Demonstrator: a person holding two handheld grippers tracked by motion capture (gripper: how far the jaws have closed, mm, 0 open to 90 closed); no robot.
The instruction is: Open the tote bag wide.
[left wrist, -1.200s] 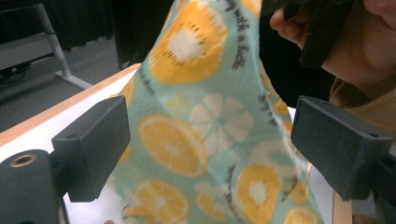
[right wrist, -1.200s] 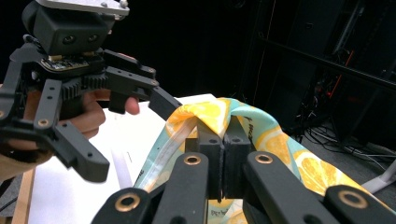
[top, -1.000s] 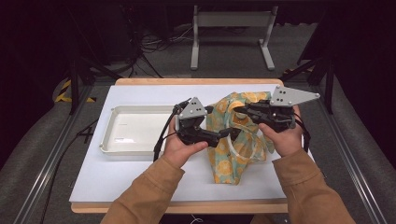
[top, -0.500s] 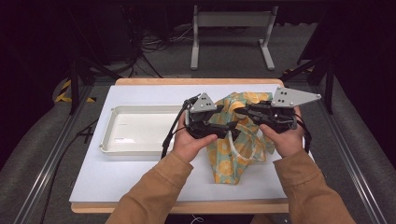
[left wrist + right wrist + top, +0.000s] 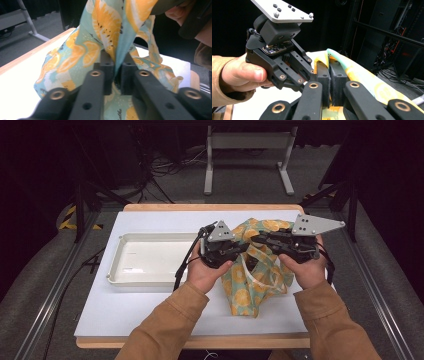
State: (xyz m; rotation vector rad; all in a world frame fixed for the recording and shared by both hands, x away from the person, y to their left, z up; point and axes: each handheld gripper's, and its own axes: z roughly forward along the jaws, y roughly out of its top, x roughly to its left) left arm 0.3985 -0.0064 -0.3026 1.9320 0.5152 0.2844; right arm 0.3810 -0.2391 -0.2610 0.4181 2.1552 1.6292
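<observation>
You have the cloth bag (image 5: 255,270), pale blue with orange slices printed on it, lifted in part off the right half of the bench (image 5: 150,310), toward its far edge; its lower end trails down onto the white surface toward the near edge. Its pale handles (image 5: 260,277) loop out of the folds between your two hands.

Your left gripper (image 5: 240,251) is pinching a fold of that fabric: in the left gripper view the two black jaws are pressed together on a ridge of the bag (image 5: 107,37), which rises up and away from them and drapes down on both sides. Your right gripper (image 5: 257,240) is pinching the bag as well; in the right gripper view its jaws are closed on a narrow edge of the cloth (image 5: 352,67), which runs off to the right over the jaw arm. The two grippers point at each other, tips very near, the left gripper (image 5: 312,71) showing just beside the right one's jaws with your left hand (image 5: 244,75) wrapped around its body.

Your left hand (image 5: 207,272) and right hand (image 5: 305,270) sit at mid-bench, tan sleeves coming in from the near edge.

A white tray (image 5: 117,265) lies on the left half of the bench, just beside your left hand
</observation>
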